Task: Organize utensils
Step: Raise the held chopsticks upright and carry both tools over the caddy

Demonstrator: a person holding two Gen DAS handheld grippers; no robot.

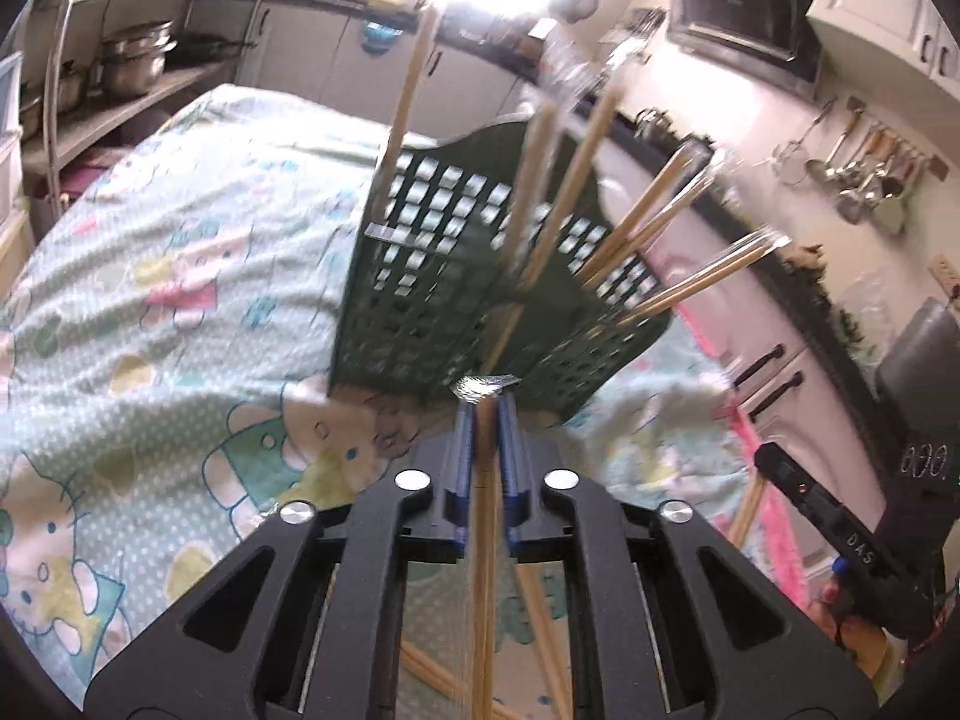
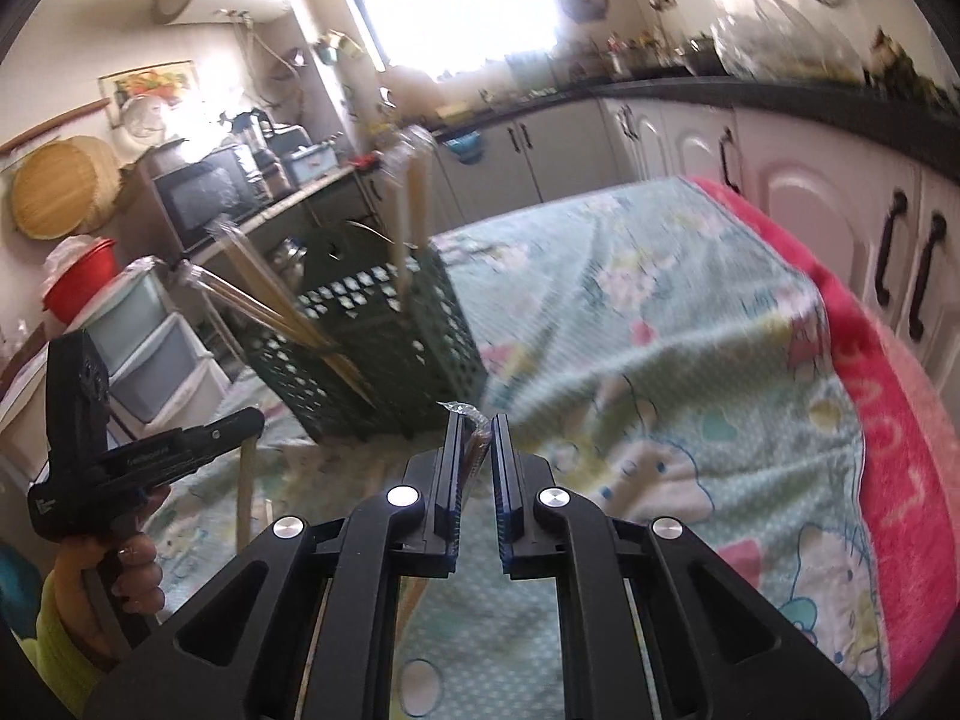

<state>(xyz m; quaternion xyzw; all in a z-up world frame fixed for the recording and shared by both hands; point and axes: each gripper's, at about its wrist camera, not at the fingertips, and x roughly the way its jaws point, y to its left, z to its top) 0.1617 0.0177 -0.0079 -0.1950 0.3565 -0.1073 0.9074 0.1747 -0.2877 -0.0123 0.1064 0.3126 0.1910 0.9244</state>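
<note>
A dark green perforated basket (image 1: 432, 288) stands on the cartoon-print cloth (image 1: 180, 312) and holds several plastic-wrapped chopstick pairs (image 1: 576, 180) that lean out of its top. My left gripper (image 1: 485, 405) is shut on a wrapped chopstick pair (image 1: 483, 540), just in front of the basket's near wall. In the right wrist view the same basket (image 2: 384, 348) stands ahead to the left. My right gripper (image 2: 477, 420) is shut on a wrapped chopstick pair (image 2: 477, 444), close to the basket's near corner.
Loose chopsticks (image 1: 540, 618) lie on the cloth under the left gripper. The right hand-held gripper (image 1: 852, 516) shows at the right edge. A loose chopstick (image 2: 245, 492) lies near the left hand-held gripper (image 2: 108, 450). White cabinets (image 2: 840, 192) and a shelf with pots (image 1: 132, 60) flank the table.
</note>
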